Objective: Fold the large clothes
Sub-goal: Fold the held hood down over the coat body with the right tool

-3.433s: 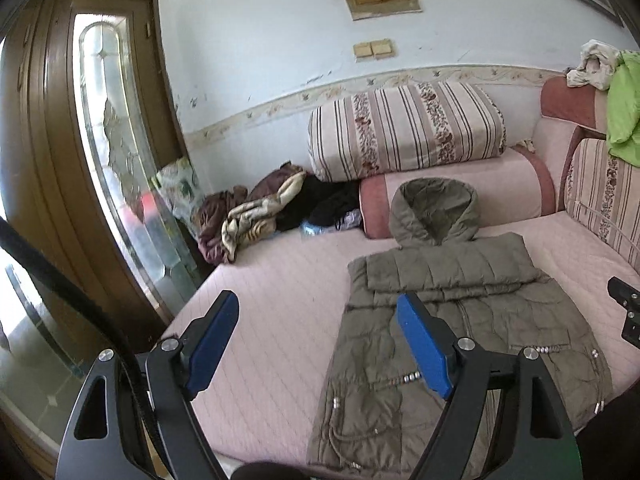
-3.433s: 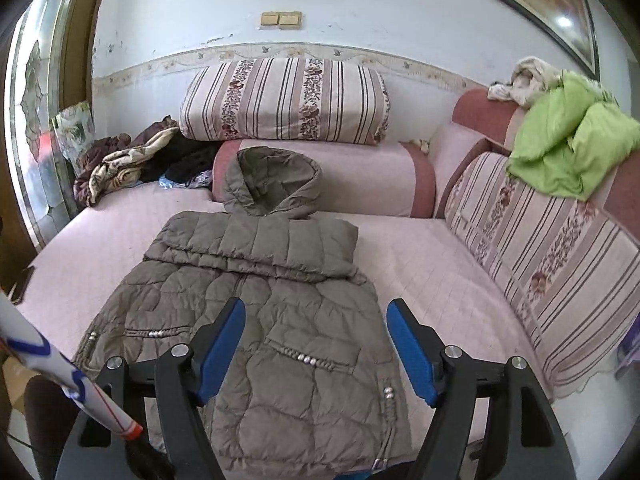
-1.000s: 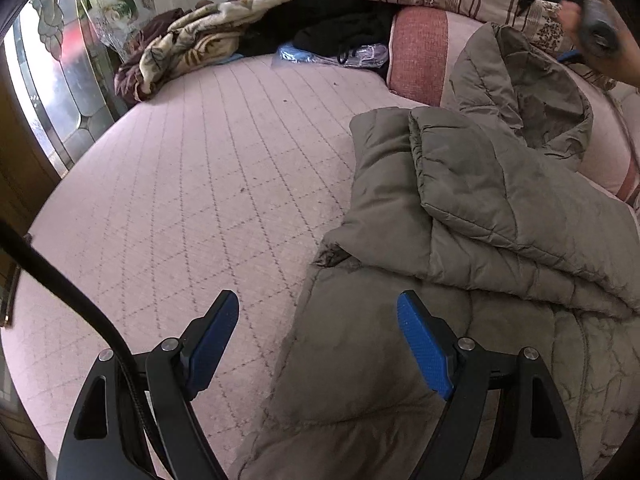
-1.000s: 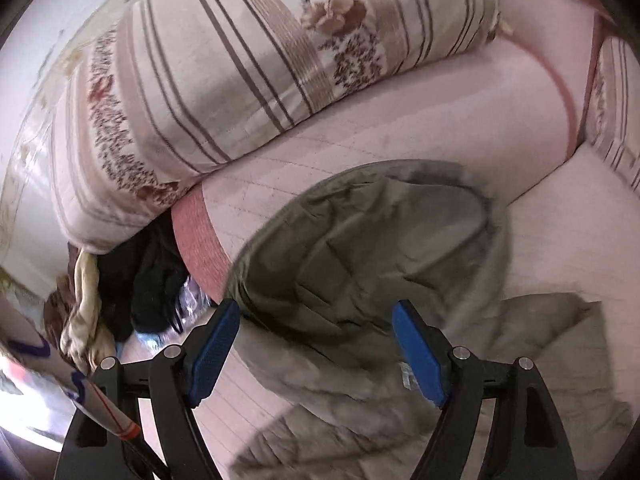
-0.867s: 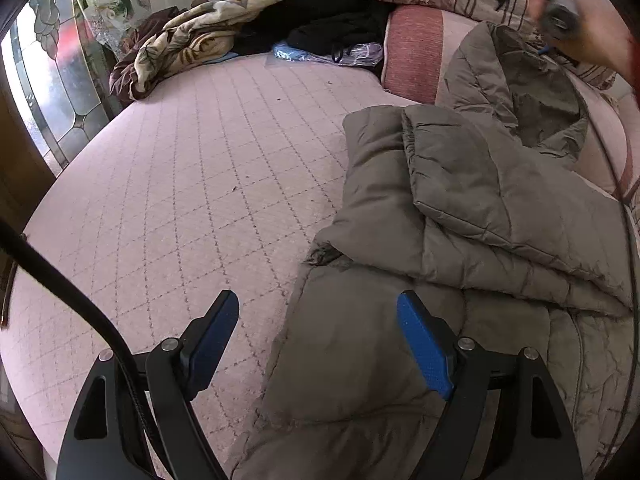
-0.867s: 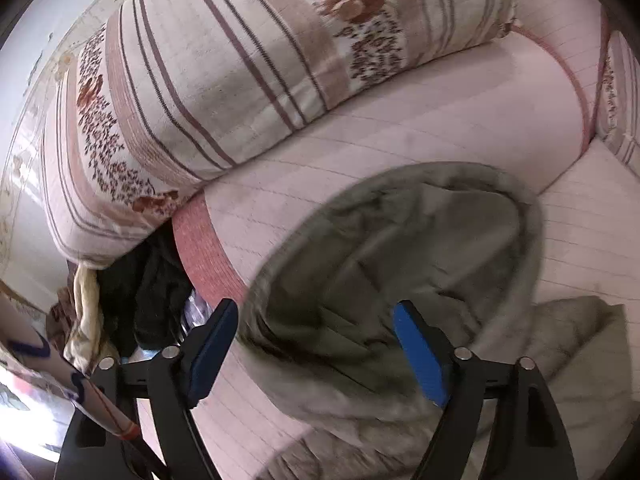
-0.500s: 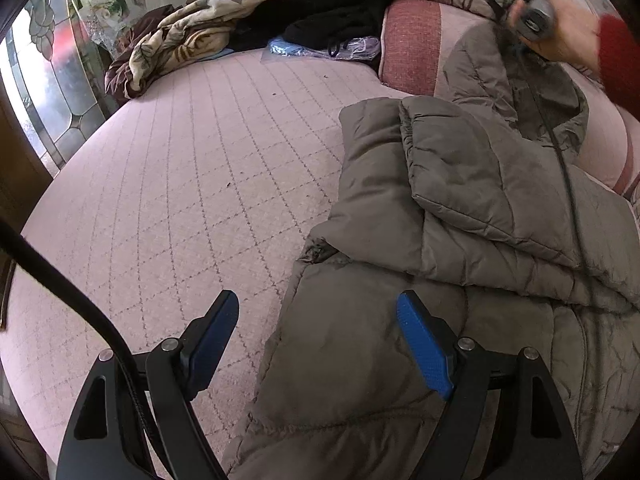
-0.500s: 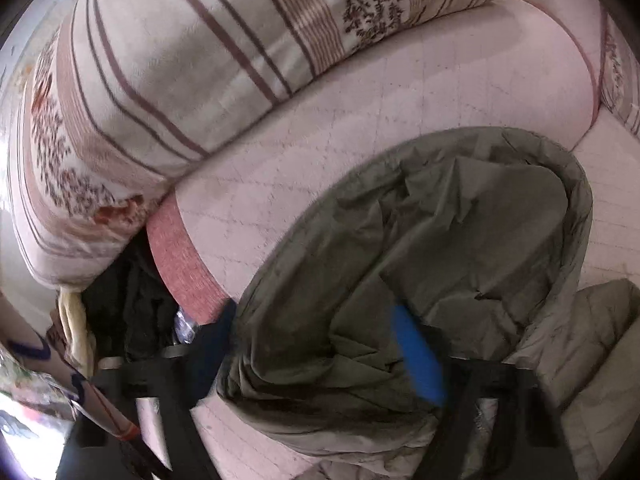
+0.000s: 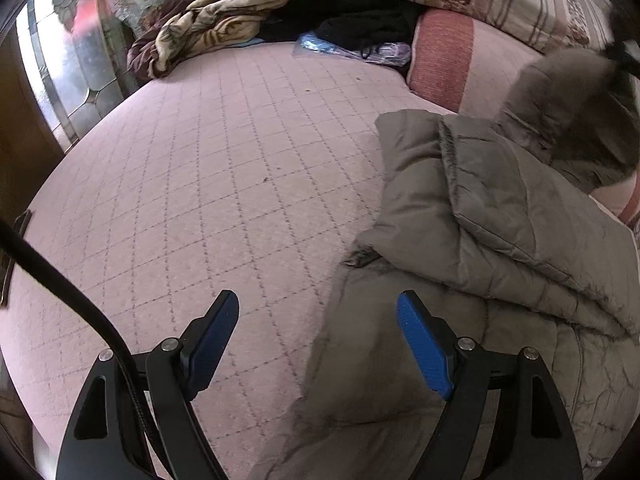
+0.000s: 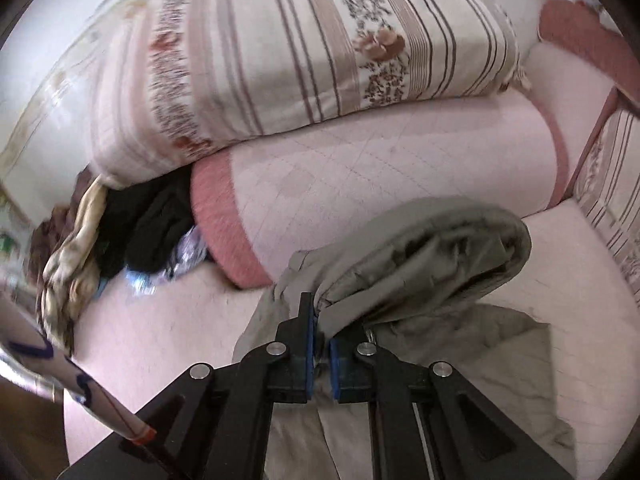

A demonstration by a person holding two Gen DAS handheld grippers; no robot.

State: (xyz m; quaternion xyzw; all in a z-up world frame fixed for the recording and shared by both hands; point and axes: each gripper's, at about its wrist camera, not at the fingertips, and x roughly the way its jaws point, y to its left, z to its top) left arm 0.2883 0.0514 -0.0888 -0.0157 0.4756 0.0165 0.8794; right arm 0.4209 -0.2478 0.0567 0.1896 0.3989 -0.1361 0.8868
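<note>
Only right wrist view: right gripper (image 10: 322,346) pinching hood (image 10: 416,256).

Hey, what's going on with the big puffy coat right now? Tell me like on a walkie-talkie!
Right gripper shut on the hood, hood lifted. Left gripper open, empty, over the coat edge. Nothing in the way on the bed.

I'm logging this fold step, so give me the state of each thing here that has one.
Right gripper: shut on the hood.
Left gripper: open, holding nothing.
Hood: pinched at its rim, lifted off the bed.
Jacket: lying on the bed, sleeves folded across.
Blanket: crumpled.
</note>
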